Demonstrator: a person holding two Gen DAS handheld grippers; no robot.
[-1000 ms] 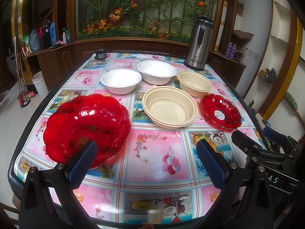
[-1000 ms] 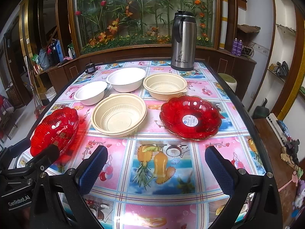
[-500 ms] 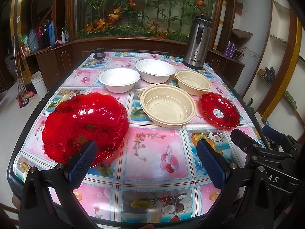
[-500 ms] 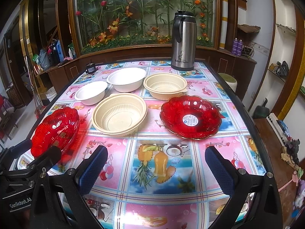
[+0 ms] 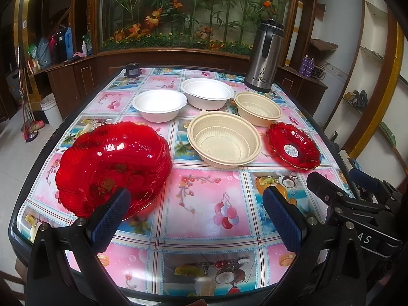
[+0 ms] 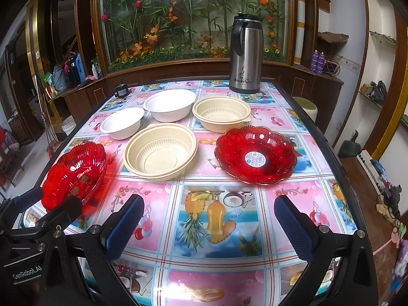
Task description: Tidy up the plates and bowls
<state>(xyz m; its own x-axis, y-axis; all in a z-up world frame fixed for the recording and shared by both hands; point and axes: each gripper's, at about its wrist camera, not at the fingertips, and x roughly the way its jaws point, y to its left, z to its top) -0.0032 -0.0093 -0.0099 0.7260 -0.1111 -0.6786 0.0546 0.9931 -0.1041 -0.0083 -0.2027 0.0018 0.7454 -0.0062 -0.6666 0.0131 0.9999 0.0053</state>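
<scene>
plates sit at opposite edges: big red plate (image 5: 112, 163) by the table's (image 5: 204, 219) left edge, ahead-left of the left gripper (image 5: 196, 219); small red plate (image 6: 255, 155) nearer the right gripper (image 6: 209, 227). both grippers gape wide, empty.

Splayed right hand-held gripper (image 6: 207, 223) above tablecloth (image 6: 216, 275)

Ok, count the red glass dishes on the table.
2. One red dish sits near the table's front left by the left gripper; the other red dish lies right of the beige bowl. None looks hidden.
</scene>
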